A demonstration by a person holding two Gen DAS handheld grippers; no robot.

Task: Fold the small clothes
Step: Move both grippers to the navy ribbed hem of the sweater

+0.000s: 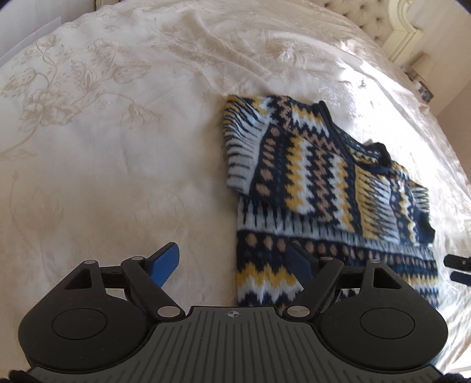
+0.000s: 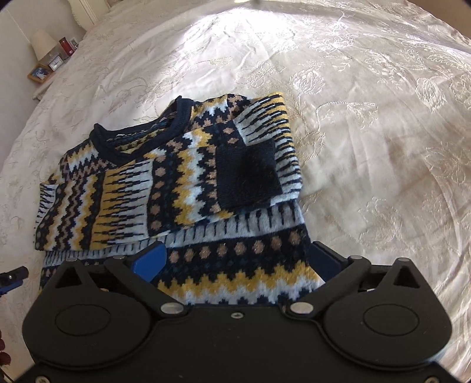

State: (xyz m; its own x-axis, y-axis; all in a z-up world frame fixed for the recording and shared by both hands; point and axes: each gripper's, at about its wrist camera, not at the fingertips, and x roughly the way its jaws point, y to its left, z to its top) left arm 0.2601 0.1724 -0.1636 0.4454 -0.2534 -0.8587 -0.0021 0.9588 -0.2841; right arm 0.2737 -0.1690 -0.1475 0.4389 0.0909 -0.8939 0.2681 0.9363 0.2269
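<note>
The bed (image 1: pixel 117 132) fills both views, covered with a cream spread woven in a floral pattern, with bright sunlight falling across its far part. A tufted headboard (image 1: pixel 362 14) shows at the top right of the left wrist view.

The sweater (image 2: pixel 176 188), knitted in navy, white, yellow and tan zigzag bands, lies flat on the bed, away from its edges. Both sleeves are folded in over the chest, and the navy cuff (image 2: pixel 247 173) of one sleeve rests on the front. The navy collar (image 2: pixel 141 135) points toward the head of the bed; the hem lies nearest the cameras.

The right claw (image 2: pixel 235 262) stands wide over the hem end of the sweater, its blue fingers (image 2: pixel 150 262) spread to either side of the knit; whether they touch the fabric cannot be told. The left claw (image 1: pixel 232 265) is also wide, straddling the sweater's side edge by the hem: one blue finger is over bare bedspread, the other over the knit.

A bedside table (image 2: pixel 44 73) beside the bed carries a lamp (image 2: pixel 44 44) with a pale shade and a few small items too small to make out.
</note>
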